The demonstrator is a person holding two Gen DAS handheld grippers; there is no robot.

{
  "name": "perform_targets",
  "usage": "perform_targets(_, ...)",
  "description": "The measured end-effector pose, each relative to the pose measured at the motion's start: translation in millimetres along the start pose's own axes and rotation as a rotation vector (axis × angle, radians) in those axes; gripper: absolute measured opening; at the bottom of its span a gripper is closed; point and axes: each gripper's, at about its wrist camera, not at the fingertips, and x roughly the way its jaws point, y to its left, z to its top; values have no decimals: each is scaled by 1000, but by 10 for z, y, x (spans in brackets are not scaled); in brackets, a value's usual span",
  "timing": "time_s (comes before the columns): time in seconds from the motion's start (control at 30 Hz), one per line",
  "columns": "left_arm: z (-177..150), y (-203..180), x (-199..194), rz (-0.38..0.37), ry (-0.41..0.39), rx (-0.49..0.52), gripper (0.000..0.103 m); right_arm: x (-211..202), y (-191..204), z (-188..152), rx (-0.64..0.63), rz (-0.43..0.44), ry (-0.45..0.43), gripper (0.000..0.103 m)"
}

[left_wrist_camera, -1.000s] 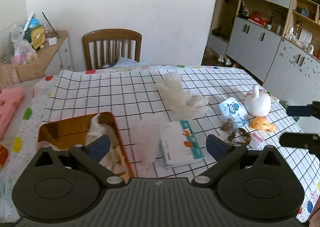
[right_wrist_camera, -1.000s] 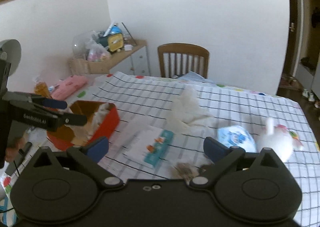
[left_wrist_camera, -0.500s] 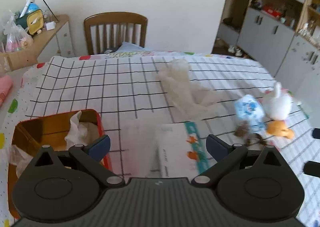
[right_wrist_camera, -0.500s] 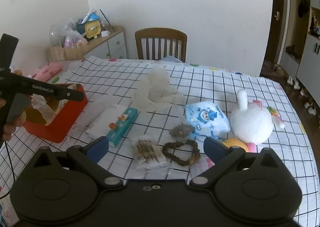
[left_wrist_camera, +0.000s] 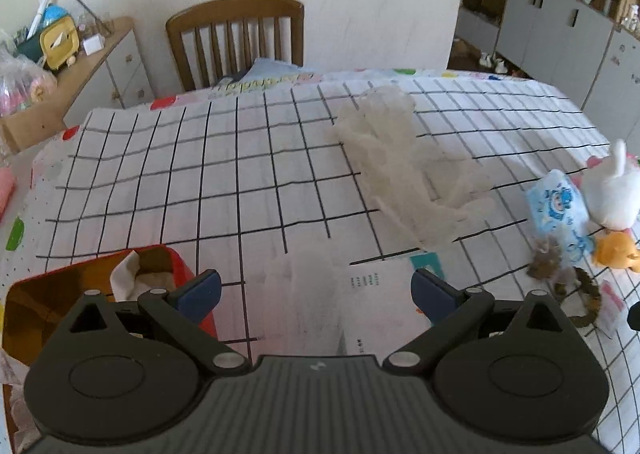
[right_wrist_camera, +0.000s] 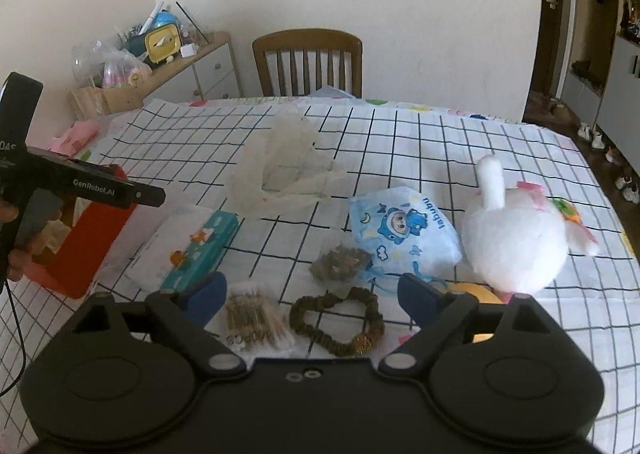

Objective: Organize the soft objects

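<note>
Tissue pack [right_wrist_camera: 188,250] lies flat on the checked surface [right_wrist_camera: 420,141], long axis toward one o'clock; both hand-held grippers [left_wrist_camera: 316,288] [right_wrist_camera: 310,288] gape, released.

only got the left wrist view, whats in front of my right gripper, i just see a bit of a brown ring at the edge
observer: a brown fabric scrunchie lies flat on the checked tablecloth, between the right gripper's open fingers.
operator: anything beside it
observer: a clear packet of cotton swabs, just left of the scrunchie, by the left finger.
operator: is my left gripper touching the tin
observer: no, the left gripper hangs above the red metal tin, clear of it.
</note>
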Motion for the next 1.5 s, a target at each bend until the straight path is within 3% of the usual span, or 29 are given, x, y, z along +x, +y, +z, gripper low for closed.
perform_targets(0.13, 15, 25, 84, 3, 2, -1, 101, 190, -18, 57, -5, 3, 21, 85)
perform_targets(0.23, 39, 46, 141, -3, 6, -16, 94, 329, -40, 94, -4, -1, 34, 81)
perform_targets(0.47, 67, 124, 269, -12, 36, -49, 65, 618, -93, 137, 6, -27, 61, 72)
perform_targets(0.6, 64, 143, 310, -24, 50, -61, 55, 735, -114, 154, 18, -49, 66, 66)
perform_targets(0.7, 62, 139, 340, -29, 64, -59, 42, 808, -142, 166, 34, -72, 70, 57)
perform_targets(0.93, 44, 150, 352, -42, 64, -61, 30, 881, -176, 170, 41, -98, 84, 31)
perform_targets(1.0, 38, 155, 341, -42, 60, -62, 21, 896, -171, 172, 41, -99, 87, 21)
perform_targets(1.1, 28, 164, 319, -40, 53, -56, 14, 880, -174, 169, 45, -104, 78, 12)
perform_targets(1.13, 23, 166, 307, -40, 48, -57, 14, 867, -174, 167, 45, -99, 74, 2)
perform_targets(1.5, -19, 246, -41, -62, -30, -92, 8, 437, -82, 199, 49, -61, -17, 0)
